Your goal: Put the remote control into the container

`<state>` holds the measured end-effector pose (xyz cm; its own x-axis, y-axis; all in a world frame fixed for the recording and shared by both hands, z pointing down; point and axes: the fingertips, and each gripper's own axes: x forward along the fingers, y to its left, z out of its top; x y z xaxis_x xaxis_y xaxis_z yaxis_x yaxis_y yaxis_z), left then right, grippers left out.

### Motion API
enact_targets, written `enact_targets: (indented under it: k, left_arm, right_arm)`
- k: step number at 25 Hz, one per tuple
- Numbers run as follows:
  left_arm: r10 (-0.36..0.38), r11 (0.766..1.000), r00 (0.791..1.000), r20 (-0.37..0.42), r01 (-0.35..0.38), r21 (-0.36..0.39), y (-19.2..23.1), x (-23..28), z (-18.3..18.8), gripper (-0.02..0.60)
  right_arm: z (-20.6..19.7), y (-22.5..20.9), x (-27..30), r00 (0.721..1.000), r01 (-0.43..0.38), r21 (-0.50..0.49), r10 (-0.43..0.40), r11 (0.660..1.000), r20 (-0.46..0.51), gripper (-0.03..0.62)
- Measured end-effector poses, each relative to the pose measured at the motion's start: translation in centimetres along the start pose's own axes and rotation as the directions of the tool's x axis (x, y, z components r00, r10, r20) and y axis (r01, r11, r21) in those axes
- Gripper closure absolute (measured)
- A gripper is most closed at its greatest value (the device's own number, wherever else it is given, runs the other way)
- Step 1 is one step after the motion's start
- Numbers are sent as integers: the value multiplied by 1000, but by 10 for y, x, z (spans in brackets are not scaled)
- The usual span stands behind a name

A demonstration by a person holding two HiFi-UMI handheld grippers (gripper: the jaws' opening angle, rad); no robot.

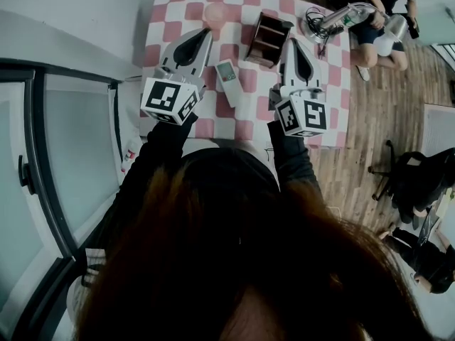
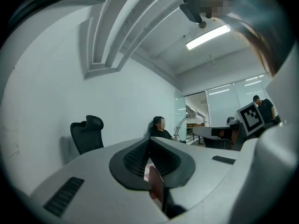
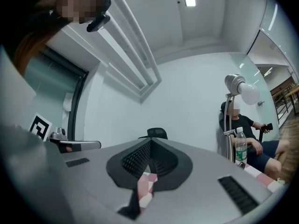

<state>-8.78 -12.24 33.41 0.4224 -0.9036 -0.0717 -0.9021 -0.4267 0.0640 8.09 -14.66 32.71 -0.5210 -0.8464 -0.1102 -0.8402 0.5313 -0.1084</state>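
Note:
The white remote control lies flat on the pink-and-white checkered table, between my two grippers. The brown wooden container stands open-topped just beyond and to the right of it. My left gripper hovers left of the remote, jaws together and empty; in the left gripper view its tips meet. My right gripper is right of the remote, beside the container, also shut on nothing; in the right gripper view its tips meet, with the tablecloth below.
A pink round object sits at the table's far side. A white articulated lamp with cables is at the far right corner beside a seated person. A water bottle stands there. Glass panels run along the left.

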Motion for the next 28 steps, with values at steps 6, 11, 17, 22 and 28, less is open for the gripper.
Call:
enact_targets:
  k: [6,11,17,22,28]
  left_arm:
    - [24,1000,1000,6,-24,-3,2,-6,0,572]
    - [41,999,999,-1,-41,10,7,-11,-2,572]
    - [58,998,998,-17,-58,7,18,-14,-9,572]
    - [57,998,998,-26,-57,11,28,-17,-10,572]
    - [46,999,998,-52,-46,-2,45,-21,-17,572]
  right_arm:
    - [-8,16,1,999,-42,16,42,999,-28,577]
    - [-20,24,4,997,-55,34,57,998,-60,576]
    - [-36,35,12,991,-71,39,75,997,-109,576]
    - [-54,42,22,984,-75,39,80,996,-160,576]
    - [-92,57,36,962,-64,38,72,997,-263,574]
